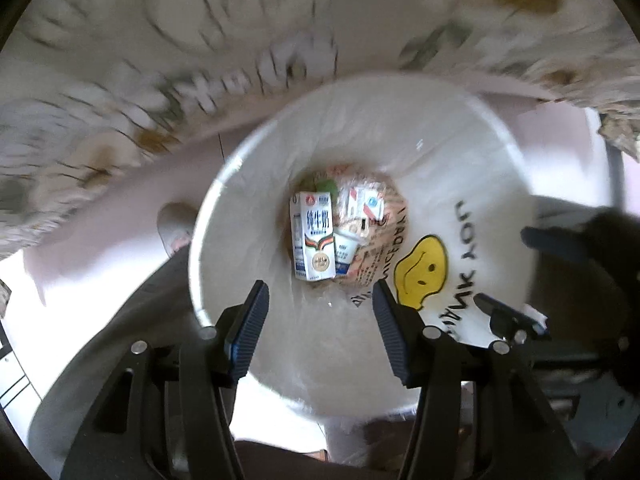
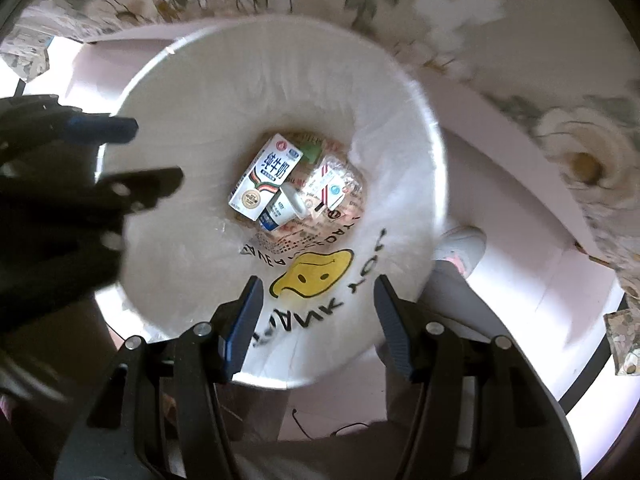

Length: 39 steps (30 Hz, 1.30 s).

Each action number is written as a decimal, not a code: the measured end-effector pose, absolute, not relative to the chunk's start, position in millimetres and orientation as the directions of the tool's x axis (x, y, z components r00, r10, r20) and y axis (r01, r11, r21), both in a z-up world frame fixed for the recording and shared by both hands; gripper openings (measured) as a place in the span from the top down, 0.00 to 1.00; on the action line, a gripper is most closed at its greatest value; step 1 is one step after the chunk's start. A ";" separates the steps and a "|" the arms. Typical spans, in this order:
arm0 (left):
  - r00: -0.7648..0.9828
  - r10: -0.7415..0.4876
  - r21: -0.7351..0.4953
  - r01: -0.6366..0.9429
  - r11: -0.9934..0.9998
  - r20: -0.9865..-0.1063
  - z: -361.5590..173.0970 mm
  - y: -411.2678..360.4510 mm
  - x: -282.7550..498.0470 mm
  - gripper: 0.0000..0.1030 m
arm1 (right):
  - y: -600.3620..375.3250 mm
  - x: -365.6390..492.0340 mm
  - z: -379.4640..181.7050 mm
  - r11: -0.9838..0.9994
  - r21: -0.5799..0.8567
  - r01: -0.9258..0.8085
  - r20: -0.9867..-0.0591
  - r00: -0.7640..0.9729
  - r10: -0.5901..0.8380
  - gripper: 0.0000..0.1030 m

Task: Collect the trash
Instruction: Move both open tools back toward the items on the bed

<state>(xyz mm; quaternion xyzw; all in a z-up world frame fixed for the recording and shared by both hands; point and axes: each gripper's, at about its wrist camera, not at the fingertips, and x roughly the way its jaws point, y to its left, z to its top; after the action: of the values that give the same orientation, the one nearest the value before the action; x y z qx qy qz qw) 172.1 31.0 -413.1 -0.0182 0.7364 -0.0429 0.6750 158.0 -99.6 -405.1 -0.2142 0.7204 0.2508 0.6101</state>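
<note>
A round white bin [image 1: 208,208] [image 2: 132,80] is lined with a white bag [image 1: 472,184] [image 2: 224,92] printed with a yellow smiley face [image 1: 420,268] [image 2: 312,274]. At its bottom lie a white and blue milk carton [image 1: 312,240] [image 2: 266,178], a small yogurt cup [image 1: 346,254] [image 2: 282,208] and crumpled clear wrappers [image 1: 364,204] [image 2: 332,188]. My left gripper [image 1: 320,286] [image 2: 148,152] hangs over the bin mouth, pointing down, open and empty. My right gripper [image 2: 319,280] [image 1: 516,272] hangs beside it over the same bin, also open with nothing between its fingers.
A table with a floral cloth [image 1: 120,100] [image 2: 560,120] runs along the far side of the bin. A person's shoe [image 1: 174,228] [image 2: 460,248] and grey trouser leg [image 1: 120,320] stand on the pale floor next to the bin. A thin dark cable [image 2: 320,432] lies on the floor.
</note>
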 end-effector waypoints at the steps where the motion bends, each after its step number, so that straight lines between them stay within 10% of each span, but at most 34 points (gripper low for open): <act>1: -0.060 -0.087 -0.089 0.036 0.995 -0.994 -397.9 33.4 170.8 0.45 | -101.7 157.4 -396.4 0.780 0.094 -0.619 -0.989 -0.150 0.000 0.43; 23: 0.414 -0.040 -0.019 0.054 0.998 -0.909 -118.5 84.0 214.7 0.29 | -153.7 204.6 -99.3 0.724 -0.075 -0.686 -0.909 0.346 0.234 0.32; 39: 0.480 -0.004 0.044 0.088 0.995 -0.877 -77.7 123.1 352.3 0.15 | -134.5 332.5 -47.1 0.641 -0.172 -0.748 -0.836 0.455 0.308 0.27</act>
<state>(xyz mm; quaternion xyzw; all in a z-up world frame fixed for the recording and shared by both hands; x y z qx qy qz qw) 352.3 123.1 -77.7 0.0414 0.5093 -0.0266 0.8592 332.5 -134.5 -47.1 -0.2703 0.4074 0.3263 0.8090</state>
